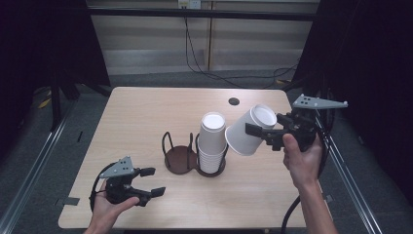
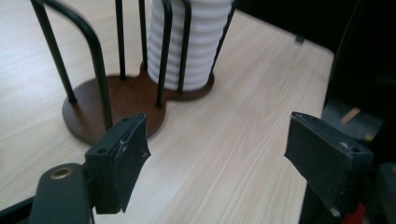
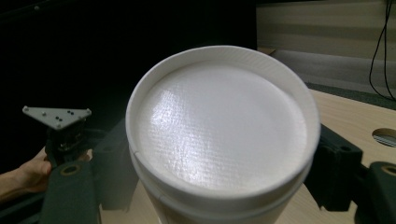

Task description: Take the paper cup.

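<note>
Left gripper (image 1: 148, 181): nearest the person, low over the worktop (image 1: 146, 112) on the near left side of the holder (image 1: 187, 158). Its fingers (image 2: 122, 158) stand apart with nothing between them; released.

Holder: a dark two-ring wire rack on a brown base, mid-worktop. Its left ring is vacant; its right ring carries the stack (image 1: 212, 144) of white paper cups, bottoms up.

Cup (image 1: 249, 130): clear of the worktop, up and to the right of the stack, tilted with its base (image 3: 219, 126) towards the right gripper's camera and its mouth angled down towards the holder. Right gripper (image 1: 265, 134) fingers (image 3: 334, 163) are clenched on the cup's sides just below the base rim.

Handling, by judgement: the cup is very light, thin-walled and easily crushed or ovalled; its surface looks smooth and may slip. The stiffest hold is near the base rim, as now taken; squeeze lightly. Nested cups may bind together.
</note>
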`<action>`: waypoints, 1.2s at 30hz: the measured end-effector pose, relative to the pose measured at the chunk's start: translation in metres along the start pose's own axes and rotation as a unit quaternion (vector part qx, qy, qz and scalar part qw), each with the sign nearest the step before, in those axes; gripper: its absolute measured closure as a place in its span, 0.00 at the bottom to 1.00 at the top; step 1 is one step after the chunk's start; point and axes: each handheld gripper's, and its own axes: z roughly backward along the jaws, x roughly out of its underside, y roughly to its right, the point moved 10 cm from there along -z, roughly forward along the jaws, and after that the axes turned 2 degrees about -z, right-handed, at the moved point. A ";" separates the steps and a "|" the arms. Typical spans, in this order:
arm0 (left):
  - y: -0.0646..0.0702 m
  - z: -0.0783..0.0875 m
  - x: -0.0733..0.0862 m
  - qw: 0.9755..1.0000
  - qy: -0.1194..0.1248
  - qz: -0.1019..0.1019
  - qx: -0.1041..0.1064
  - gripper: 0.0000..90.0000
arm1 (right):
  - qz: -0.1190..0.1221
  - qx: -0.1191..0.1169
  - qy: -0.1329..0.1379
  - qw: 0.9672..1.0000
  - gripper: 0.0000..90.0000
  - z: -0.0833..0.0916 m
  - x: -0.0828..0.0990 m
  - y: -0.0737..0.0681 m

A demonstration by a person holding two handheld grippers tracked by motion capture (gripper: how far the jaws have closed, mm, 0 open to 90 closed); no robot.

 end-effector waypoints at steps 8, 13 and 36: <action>0.007 -0.009 -0.011 1.000 0.001 -0.010 0.009 0.20 | 0.002 -0.006 -0.024 1.000 0.27 0.000 0.024 -0.007; 0.012 -0.019 -0.014 1.000 0.001 -0.014 0.018 0.19 | 0.008 -0.018 -0.037 0.999 0.27 -0.004 0.039 -0.018; 0.039 -0.039 -0.044 0.996 0.030 -0.048 0.062 0.18 | 0.010 -0.072 -0.077 0.994 0.27 -0.040 0.087 -0.045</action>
